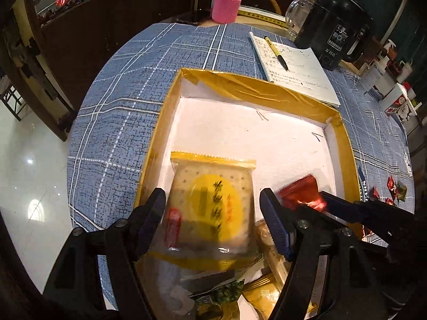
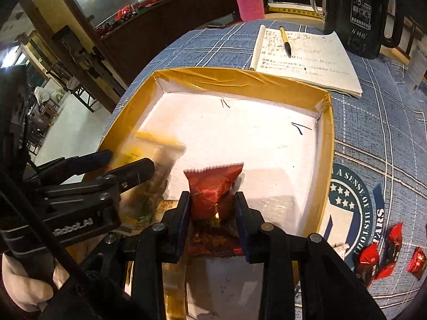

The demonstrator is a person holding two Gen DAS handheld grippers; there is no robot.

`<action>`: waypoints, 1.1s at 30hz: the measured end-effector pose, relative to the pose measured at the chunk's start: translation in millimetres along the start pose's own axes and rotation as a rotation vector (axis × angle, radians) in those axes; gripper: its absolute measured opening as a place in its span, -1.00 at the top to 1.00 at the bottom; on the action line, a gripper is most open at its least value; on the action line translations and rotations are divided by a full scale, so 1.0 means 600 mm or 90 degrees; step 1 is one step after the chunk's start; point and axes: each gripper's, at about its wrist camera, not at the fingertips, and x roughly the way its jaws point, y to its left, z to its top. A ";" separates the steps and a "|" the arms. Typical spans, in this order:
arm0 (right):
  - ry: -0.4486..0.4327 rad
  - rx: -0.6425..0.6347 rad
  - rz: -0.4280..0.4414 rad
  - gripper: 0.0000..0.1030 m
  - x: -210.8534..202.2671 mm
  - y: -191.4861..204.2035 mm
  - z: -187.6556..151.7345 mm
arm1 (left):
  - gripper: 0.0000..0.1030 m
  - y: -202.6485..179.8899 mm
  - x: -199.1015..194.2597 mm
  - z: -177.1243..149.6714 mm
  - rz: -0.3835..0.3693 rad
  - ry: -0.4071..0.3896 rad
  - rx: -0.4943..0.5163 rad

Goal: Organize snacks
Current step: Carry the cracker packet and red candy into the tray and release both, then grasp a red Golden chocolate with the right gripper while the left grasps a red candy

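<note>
A shallow gold-rimmed box (image 1: 240,85) (image 2: 240,78) with a white floor lies on the blue checked tablecloth. My left gripper (image 1: 213,196) (image 2: 128,160) is shut on a clear cracker packet (image 1: 210,200) with a yellow label, held over the box's near left part. Beside it, my right gripper (image 2: 212,196) is shut on a red snack packet (image 2: 213,184) (image 1: 301,192), over the box's near middle. Several other packets (image 1: 221,293) lie in the box's near end, under the left gripper. Loose red candies (image 2: 384,256) (image 1: 395,189) lie on the cloth to the right of the box.
Behind the box lie an open notebook (image 1: 299,72) (image 2: 307,61) and a yellow pen (image 2: 285,41). Further back stand a black jug (image 2: 357,13), a glass mug (image 1: 296,13) and a pink-sleeved bottle (image 1: 226,5). The round table's edge (image 1: 80,122) drops to the floor at left.
</note>
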 end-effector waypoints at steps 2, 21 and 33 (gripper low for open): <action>-0.004 -0.002 -0.001 0.34 0.000 0.003 0.002 | -0.43 -0.004 -0.007 0.001 0.007 -0.006 0.009; -0.064 0.043 0.008 0.32 -0.135 -0.085 -0.082 | -0.51 -0.167 -0.117 -0.051 0.031 -0.058 0.042; -0.084 0.147 -0.062 0.32 -0.252 -0.301 -0.196 | -0.51 -0.347 -0.110 -0.095 -0.019 -0.034 0.078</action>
